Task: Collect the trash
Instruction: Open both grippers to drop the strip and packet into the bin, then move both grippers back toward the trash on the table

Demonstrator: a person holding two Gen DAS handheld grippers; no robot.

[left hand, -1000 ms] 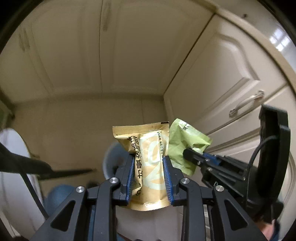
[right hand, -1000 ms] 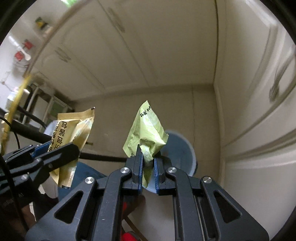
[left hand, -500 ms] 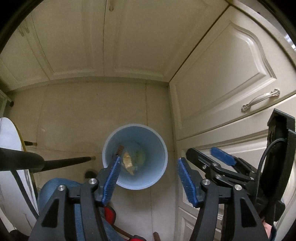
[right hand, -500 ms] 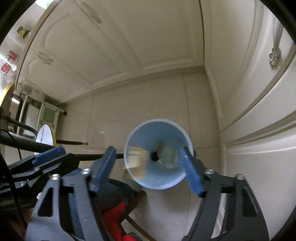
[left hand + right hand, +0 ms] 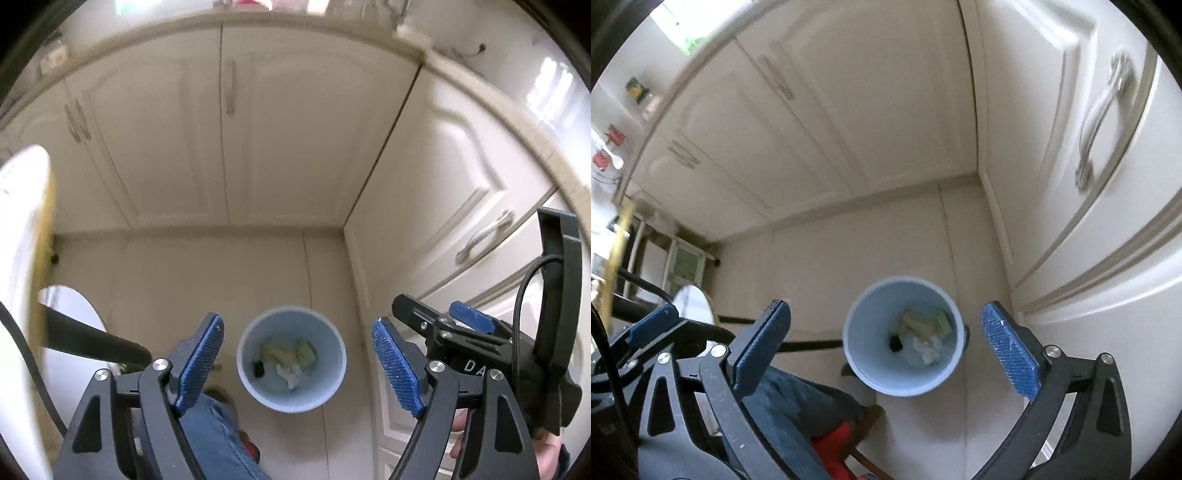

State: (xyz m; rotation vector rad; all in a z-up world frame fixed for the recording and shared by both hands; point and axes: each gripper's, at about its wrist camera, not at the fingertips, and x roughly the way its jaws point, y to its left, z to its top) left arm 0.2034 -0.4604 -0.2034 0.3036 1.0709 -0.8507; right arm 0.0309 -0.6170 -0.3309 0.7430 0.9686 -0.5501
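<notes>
A light blue trash bin (image 5: pixel 246 365) stands on the tiled floor in the cabinet corner, well below both grippers; it also shows in the right wrist view (image 5: pixel 855 345). Inside lie a tan snack packet (image 5: pixel 275 352), a green packet (image 5: pixel 306 349), crumpled white paper (image 5: pixel 291 373) and a small dark item. In the right wrist view the tan packet (image 5: pixel 914 321) and green packet (image 5: pixel 943 319) lie at the bin's bottom. My left gripper (image 5: pixel 297 360) is open and empty above the bin. My right gripper (image 5: pixel 890 341) is open and empty above it too, and shows at the right of the left wrist view (image 5: pixel 443 325).
Cream cabinet doors (image 5: pixel 288 147) close the corner behind and to the right, with a metal handle (image 5: pixel 1102 122). A round white table edge (image 5: pixel 22 258) and a dark table leg (image 5: pixel 92 341) are at left. The person's jeans-clad leg (image 5: pixel 790 410) is below.
Both grippers opened and let go of the tan and green packets, which fell into the bin. Both grippers have since risen, so the bin looks smaller.
</notes>
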